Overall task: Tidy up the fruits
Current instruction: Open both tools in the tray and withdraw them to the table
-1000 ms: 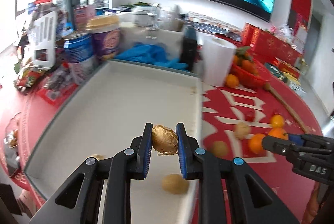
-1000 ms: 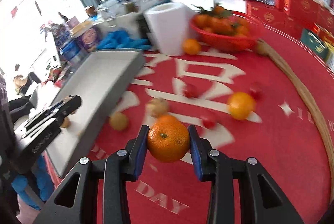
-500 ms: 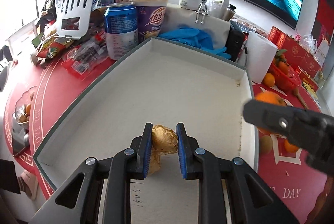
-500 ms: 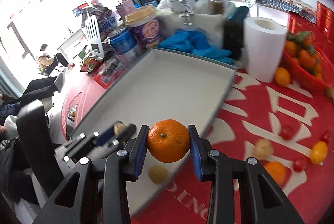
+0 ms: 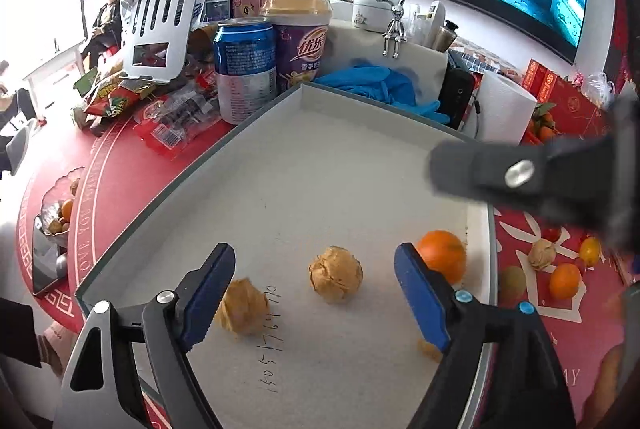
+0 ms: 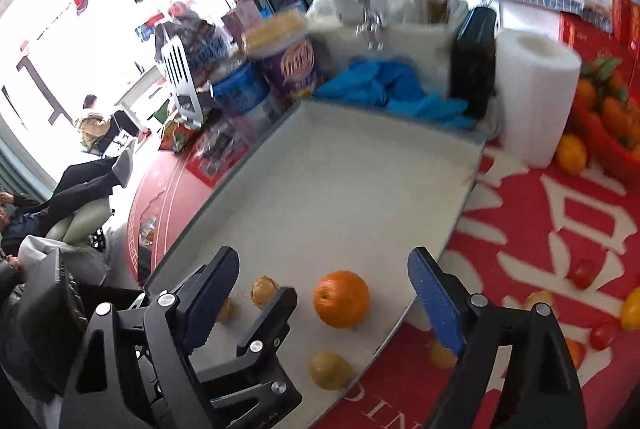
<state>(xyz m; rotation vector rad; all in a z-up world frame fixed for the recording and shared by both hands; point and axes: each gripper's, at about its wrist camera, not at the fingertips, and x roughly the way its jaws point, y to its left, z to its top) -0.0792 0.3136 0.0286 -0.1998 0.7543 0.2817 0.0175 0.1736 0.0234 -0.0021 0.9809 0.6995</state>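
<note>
A shallow grey tray (image 5: 280, 165) fills the left wrist view. My left gripper (image 5: 314, 253) hangs above its near end with jaws opening. A walnut (image 5: 335, 279) lies loose on the tray floor between them, touched by neither pad. A second walnut (image 5: 240, 305) sits by the left finger, and an orange (image 5: 442, 255) lies behind the right finger. My right gripper (image 6: 323, 257) is also over the tray (image 6: 360, 189), jaws opening. The orange (image 6: 341, 299) rests free on the floor below them. The left gripper's finger (image 6: 276, 313) reaches in beside it.
A brownish fruit (image 6: 330, 369) lies by the tray's near rim. Loose oranges, a walnut and small tomatoes (image 5: 564, 279) dot the red cloth to the right. A paper roll (image 6: 536, 97), red basket, blue gloves (image 5: 372, 85), can and cup crowd the far end. People sit at left.
Both grippers went from shut to wide open. The walnut left the left jaws and the orange left the right jaws; both now lie on the tray. The right gripper moved over the tray.
</note>
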